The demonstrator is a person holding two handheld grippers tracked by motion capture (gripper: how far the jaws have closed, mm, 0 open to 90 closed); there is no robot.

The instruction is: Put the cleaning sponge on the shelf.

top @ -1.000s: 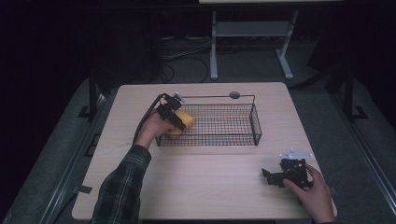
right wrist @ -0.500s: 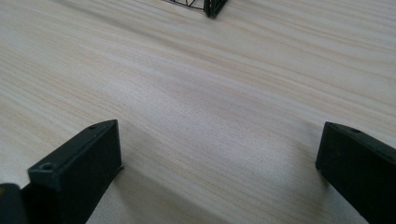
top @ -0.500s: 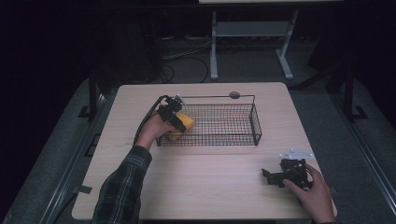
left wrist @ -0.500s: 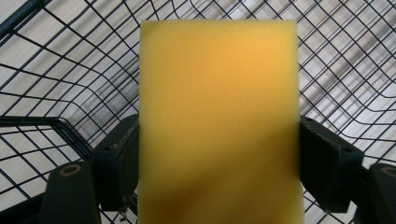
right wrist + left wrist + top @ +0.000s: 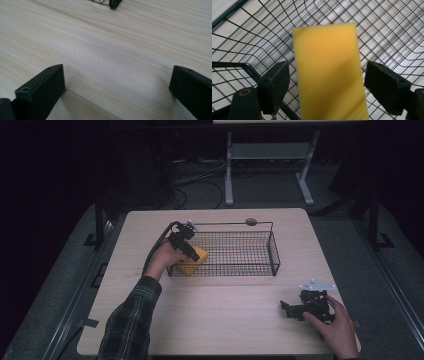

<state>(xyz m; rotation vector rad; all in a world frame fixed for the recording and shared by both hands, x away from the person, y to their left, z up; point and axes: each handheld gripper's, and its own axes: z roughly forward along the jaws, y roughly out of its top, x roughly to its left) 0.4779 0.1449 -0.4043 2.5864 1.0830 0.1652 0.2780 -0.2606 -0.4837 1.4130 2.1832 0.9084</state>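
Observation:
A yellow sponge (image 5: 194, 259) sits at the left end of the black wire basket (image 5: 250, 269), just inside its wall. My left gripper (image 5: 186, 249) reaches over that wall from the left, held by a hand in a plaid sleeve. In the left gripper view the sponge (image 5: 329, 75) stands blurred between the two jaws of the left gripper (image 5: 327, 72), with a thin gap on each side, so the jaws are open around it. My right gripper (image 5: 294, 310) rests low over the table near the front right corner. In the right gripper view the right gripper (image 5: 117, 72) is wide open over bare wood.
The wooden table (image 5: 220, 320) has free room in front of the basket. A small dark round object (image 5: 251, 222) lies behind the basket near the far edge. A basket corner (image 5: 112, 3) shows far ahead of the right gripper. Dark floor, cables and a stand lie beyond.
The left gripper and the sponge have sunk slightly lower into the basket's left end. The right gripper has stayed where it was.

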